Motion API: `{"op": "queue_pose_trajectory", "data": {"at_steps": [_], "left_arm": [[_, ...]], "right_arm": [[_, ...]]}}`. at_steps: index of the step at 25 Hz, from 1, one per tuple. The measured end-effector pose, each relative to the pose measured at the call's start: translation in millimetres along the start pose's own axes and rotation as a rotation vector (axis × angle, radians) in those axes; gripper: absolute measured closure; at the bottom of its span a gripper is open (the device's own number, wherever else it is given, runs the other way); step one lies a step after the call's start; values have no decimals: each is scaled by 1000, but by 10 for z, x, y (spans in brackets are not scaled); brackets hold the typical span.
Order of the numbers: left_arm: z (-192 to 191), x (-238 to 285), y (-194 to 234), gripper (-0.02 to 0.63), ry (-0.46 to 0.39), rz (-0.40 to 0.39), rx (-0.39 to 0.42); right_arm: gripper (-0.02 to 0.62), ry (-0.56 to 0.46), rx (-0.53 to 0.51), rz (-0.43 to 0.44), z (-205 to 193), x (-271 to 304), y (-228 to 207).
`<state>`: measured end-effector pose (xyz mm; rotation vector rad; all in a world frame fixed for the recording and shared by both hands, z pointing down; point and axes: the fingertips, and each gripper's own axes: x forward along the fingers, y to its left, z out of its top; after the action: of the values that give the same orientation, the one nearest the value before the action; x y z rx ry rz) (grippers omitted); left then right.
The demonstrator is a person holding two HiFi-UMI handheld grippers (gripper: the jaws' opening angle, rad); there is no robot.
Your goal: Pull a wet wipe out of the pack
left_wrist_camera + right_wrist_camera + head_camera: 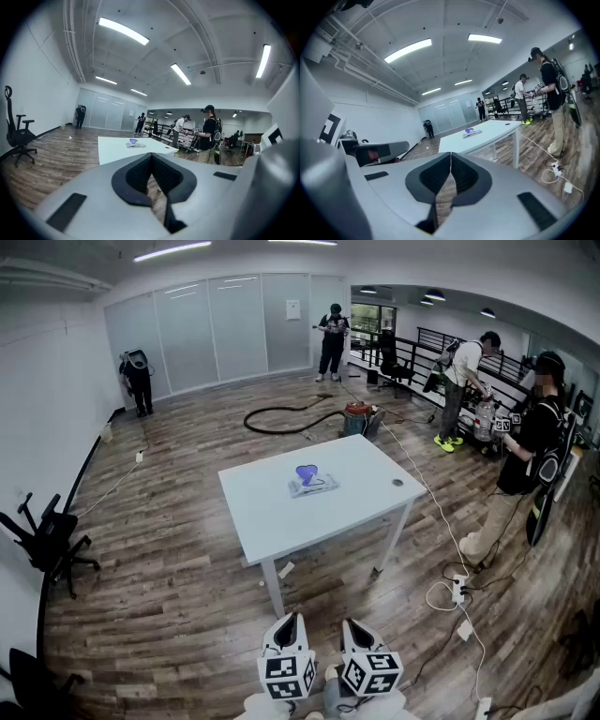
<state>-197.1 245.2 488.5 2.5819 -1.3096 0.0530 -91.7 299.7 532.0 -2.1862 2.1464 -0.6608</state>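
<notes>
Left hand-held gripper (288, 622) and right hand-held gripper (357, 626) both clenched on nothing, wipe pack (312, 484) well ahead on counter (272, 517), details too small.

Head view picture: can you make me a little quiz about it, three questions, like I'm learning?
1. True or false: the pack of wipes lies on the white table.
2. Pick one. The left tool is: A) shut and empty, B) gripping a wipe, C) wide open.
3. Short answer: is the right tool touching the pack?

Key: 1 true. 2 A. 3 no, it is well short of the table.
</notes>
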Motion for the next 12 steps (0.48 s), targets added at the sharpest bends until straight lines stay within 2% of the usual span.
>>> {"op": "queue_pose_trajectory", "data": {"at_steps": [12], "left_arm": [[64, 271, 115, 607, -4, 25, 30]], "right_arm": [[586, -1, -8, 40, 125, 400, 4]]}}
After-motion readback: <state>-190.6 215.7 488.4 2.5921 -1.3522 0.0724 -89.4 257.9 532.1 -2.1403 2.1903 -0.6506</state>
